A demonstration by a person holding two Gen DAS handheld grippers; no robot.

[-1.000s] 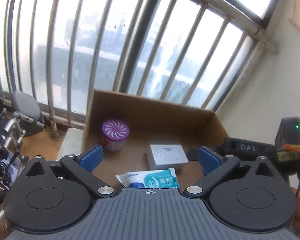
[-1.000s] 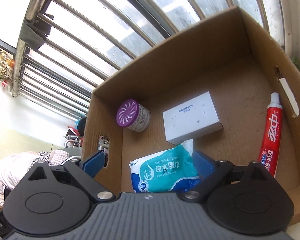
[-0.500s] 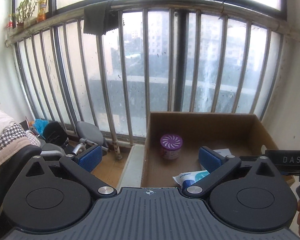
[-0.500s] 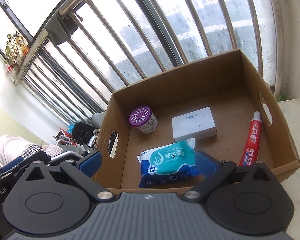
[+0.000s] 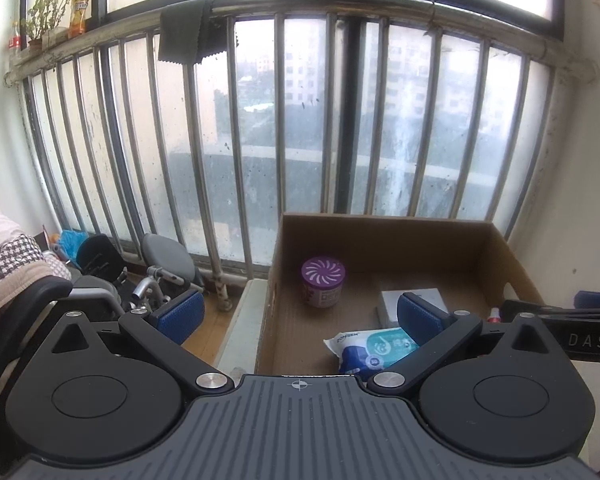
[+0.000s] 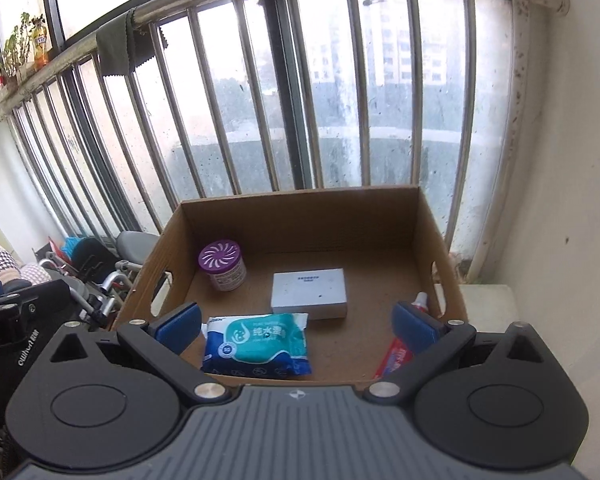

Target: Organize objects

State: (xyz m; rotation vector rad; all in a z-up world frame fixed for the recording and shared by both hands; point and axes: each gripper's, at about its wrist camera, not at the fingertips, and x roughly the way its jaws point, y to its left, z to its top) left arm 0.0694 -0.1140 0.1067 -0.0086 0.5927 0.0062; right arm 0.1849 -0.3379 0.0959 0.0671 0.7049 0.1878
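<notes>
An open cardboard box (image 6: 300, 204) stands by the barred window; it also shows in the left wrist view (image 5: 380, 228). Inside lie a purple-lidded jar (image 6: 222, 265), a white box (image 6: 309, 293), a blue-teal wet wipes pack (image 6: 258, 344) and a red toothpaste tube (image 6: 396, 358). My right gripper (image 6: 298, 326) is open and empty, above the box's near edge. My left gripper (image 5: 300, 316) is open and empty, over the box's left wall. The jar (image 5: 323, 281), wipes (image 5: 374, 350) and white box (image 5: 414, 296) show there too.
A barred window (image 5: 300, 140) runs behind the box. A folded wheelchair (image 5: 156, 276) stands on the floor at left. A white ledge (image 6: 488, 312) lies right of the box. The right gripper's body (image 5: 572, 332) shows at the left view's right edge.
Both grippers have pulled back and risen away from the box. The views tilted up to show more window. The objects in the box have not moved.
</notes>
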